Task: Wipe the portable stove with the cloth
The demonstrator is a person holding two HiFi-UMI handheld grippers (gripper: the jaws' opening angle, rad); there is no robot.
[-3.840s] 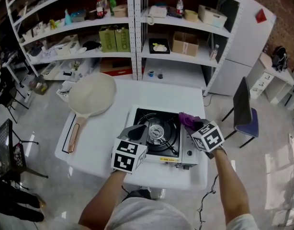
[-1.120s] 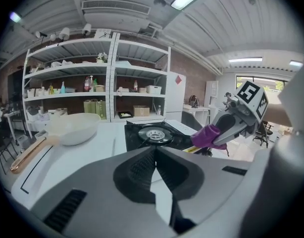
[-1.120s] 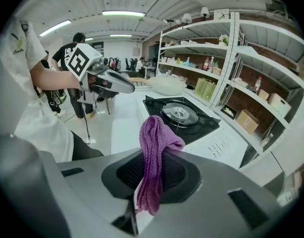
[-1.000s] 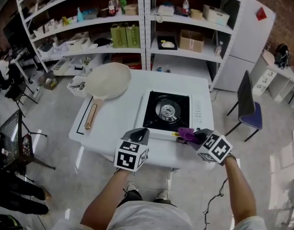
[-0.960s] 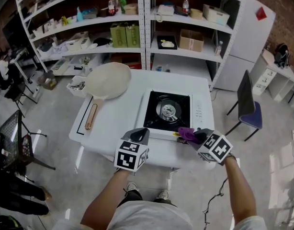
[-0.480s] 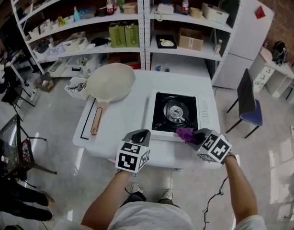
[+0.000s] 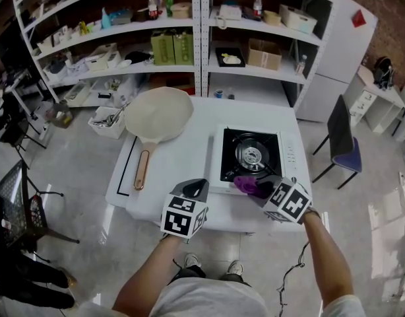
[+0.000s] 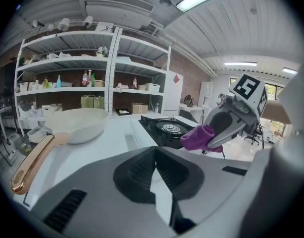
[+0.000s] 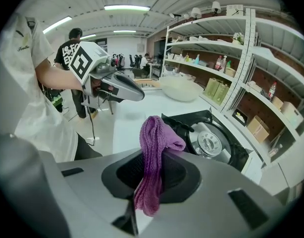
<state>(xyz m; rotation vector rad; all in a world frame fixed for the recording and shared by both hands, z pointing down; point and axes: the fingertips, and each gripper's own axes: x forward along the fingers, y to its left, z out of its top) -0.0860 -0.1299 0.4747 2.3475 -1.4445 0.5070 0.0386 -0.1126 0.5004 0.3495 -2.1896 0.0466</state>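
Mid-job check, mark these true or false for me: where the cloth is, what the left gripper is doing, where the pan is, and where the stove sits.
1. The right gripper holds the purple cloth. True.
2. The left gripper grips the pan's handle. False: its jaws are together on nothing, near the table's front edge, apart from the pan.
3. The pan sits on the burner. False: it lies on the table to the left of the stove, and the burner is bare.
4. The stove stands on the table's right part. True.

purple cloth point(image 7: 245, 185), black stove point(image 7: 252, 154), white table point(image 7: 183, 157)
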